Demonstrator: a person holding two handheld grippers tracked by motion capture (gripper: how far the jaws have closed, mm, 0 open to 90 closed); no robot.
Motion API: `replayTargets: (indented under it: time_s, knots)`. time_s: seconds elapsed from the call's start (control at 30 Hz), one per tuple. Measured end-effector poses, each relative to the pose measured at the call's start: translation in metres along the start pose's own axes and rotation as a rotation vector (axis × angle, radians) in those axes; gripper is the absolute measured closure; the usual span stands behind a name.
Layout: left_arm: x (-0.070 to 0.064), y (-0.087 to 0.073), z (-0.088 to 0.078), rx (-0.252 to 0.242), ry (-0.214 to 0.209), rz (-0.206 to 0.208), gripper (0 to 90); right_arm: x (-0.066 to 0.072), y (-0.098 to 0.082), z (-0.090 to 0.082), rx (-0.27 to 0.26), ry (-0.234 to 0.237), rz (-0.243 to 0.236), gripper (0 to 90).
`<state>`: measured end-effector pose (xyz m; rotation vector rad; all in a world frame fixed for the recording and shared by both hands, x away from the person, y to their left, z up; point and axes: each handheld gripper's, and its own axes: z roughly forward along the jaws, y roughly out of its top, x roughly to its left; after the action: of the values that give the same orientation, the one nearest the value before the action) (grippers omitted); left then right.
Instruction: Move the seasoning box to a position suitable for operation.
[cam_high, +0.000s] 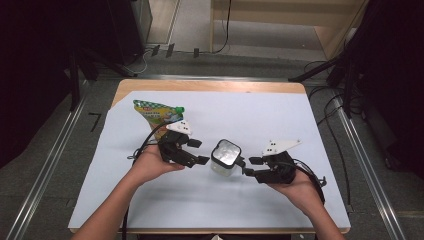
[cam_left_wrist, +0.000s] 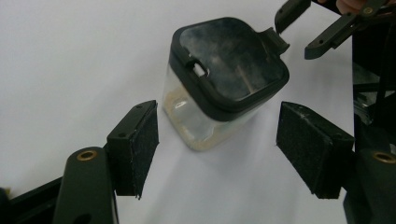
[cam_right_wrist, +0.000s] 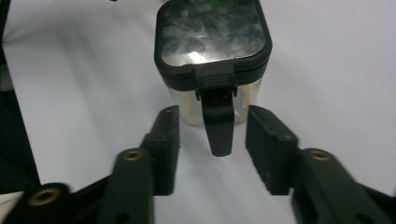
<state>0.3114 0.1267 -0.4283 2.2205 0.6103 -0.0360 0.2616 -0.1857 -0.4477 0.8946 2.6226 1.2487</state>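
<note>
A clear square container (cam_high: 226, 156) with a black lid stands on the white sheet between my two grippers. Its lid (cam_right_wrist: 212, 42) has a black latch tab (cam_right_wrist: 218, 126) that hangs down the side facing my right gripper. My right gripper (cam_right_wrist: 217, 154) is open, its jaws on either side of that tab with a gap on each side. My left gripper (cam_left_wrist: 219, 149) is open too, and the container (cam_left_wrist: 224, 79) sits just beyond its pads, untouched. In the high view the left gripper (cam_high: 200, 151) is left of the container and the right gripper (cam_high: 251, 166) is right of it.
A green and yellow spouted pouch (cam_high: 157, 114) lies flat at the back left of the white sheet (cam_high: 280, 115). The sheet covers most of a wooden table (cam_high: 210, 85). Cables trail from both grippers toward the near edge.
</note>
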Motion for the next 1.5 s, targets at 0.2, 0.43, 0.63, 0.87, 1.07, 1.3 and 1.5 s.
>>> replayTargets:
  time_s: [0.2,0.43,0.63,0.87,1.07,1.3,1.5]
  knots:
    - [0.006,0.003,0.010,0.001,-0.029,-0.013,31.1,0.001,-0.003,0.004,0.015,0.044,-0.002,84.2]
    - [0.006,0.001,0.008,-0.014,-0.002,0.004,30.3,0.005,-0.005,0.014,0.037,0.091,-0.014,90.0]
    - [0.005,-0.001,0.013,-0.005,0.001,0.012,30.2,0.011,-0.005,0.025,0.057,0.098,-0.020,90.0]
    - [0.004,-0.001,0.015,-0.006,0.007,0.010,30.1,0.009,-0.006,0.032,0.075,0.083,-0.011,90.0]
    - [0.003,-0.002,0.015,-0.015,0.018,0.006,29.7,0.002,-0.007,0.031,0.065,0.085,0.003,90.0]
    - [0.003,-0.003,0.016,-0.015,0.015,0.008,29.6,0.003,-0.006,0.031,0.069,0.081,0.001,90.0]
    - [0.002,-0.003,0.017,-0.011,0.014,0.006,27.4,-0.004,-0.008,0.029,0.069,0.066,0.010,90.0]
